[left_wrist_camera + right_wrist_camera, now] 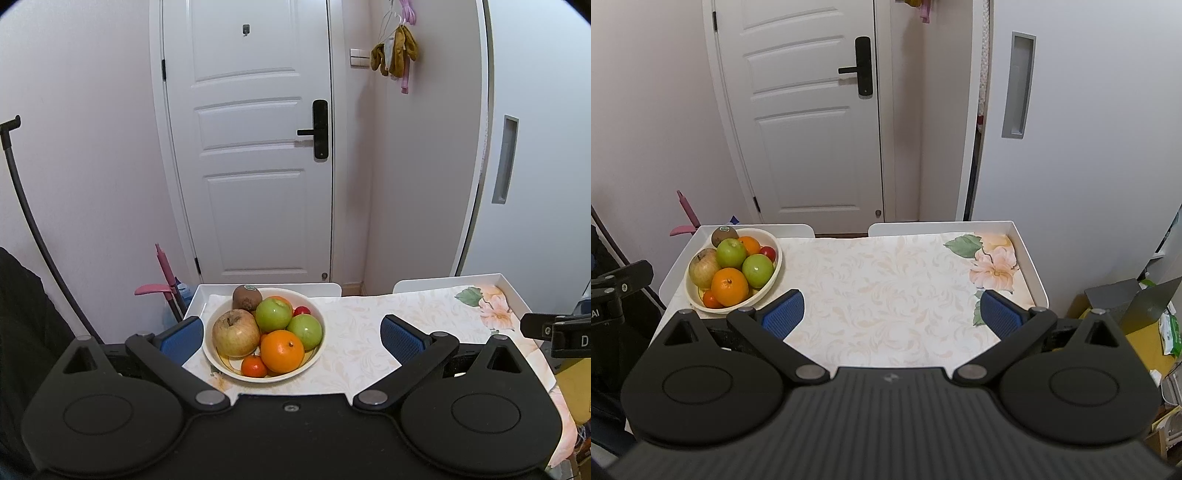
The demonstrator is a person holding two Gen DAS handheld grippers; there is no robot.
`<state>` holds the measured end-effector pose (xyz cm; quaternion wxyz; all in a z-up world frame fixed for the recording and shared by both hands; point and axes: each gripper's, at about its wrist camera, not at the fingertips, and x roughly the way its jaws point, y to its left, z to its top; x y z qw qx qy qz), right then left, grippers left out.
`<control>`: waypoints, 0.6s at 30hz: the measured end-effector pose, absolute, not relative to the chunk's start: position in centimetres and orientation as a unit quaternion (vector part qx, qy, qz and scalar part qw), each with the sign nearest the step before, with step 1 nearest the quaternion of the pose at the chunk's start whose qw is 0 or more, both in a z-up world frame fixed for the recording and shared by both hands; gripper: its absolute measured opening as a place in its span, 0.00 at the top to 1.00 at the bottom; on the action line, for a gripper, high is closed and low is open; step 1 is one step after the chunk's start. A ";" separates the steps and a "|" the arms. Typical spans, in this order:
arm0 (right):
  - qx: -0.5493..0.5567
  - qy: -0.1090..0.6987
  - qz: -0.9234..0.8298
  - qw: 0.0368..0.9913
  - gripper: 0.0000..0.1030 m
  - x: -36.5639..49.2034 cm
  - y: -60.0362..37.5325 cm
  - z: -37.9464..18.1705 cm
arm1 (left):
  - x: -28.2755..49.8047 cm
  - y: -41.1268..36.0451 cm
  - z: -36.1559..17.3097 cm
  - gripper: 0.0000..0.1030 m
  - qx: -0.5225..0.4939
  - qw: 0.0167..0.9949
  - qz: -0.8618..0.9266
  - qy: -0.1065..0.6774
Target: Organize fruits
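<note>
A cream bowl [314, 360] [775, 271] full of fruit sits at the table's left end. In it lie a large orange [282, 350] [729, 287], two green apples [273, 314] [731, 253], a yellowish apple [235, 332] [703, 267], a brown kiwi [246, 297] [724, 234], a small mandarin [254, 366] and a red cherry tomato [301, 310] [768, 252]. My left gripper [291, 338] is open, its blue pads either side of the bowl's near half. My right gripper [890, 312] is open over bare cloth, right of the bowl.
The white tray-topped table [1030, 258] carries a floral cloth [886, 288]. Behind it are a white door [255, 147], a pink mop handle [166, 273] at the left and a sliding cabinet door [1071, 110]. Boxes and clutter [1137, 306] stand right of the table.
</note>
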<state>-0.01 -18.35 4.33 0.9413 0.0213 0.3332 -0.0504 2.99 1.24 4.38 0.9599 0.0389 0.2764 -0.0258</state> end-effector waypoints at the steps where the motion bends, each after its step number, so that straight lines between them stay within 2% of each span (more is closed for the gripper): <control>1: 0.021 0.334 -0.050 0.941 0.00 0.0 -18.3 4.3 | 3.0 1.3 4.4 0.00 0.039 0.960 -0.026 0.277; 18: 0.023 0.335 -0.049 0.941 0.00 0.1 -18.1 4.3 | 2.9 1.8 4.2 0.00 0.035 0.960 -0.015 0.277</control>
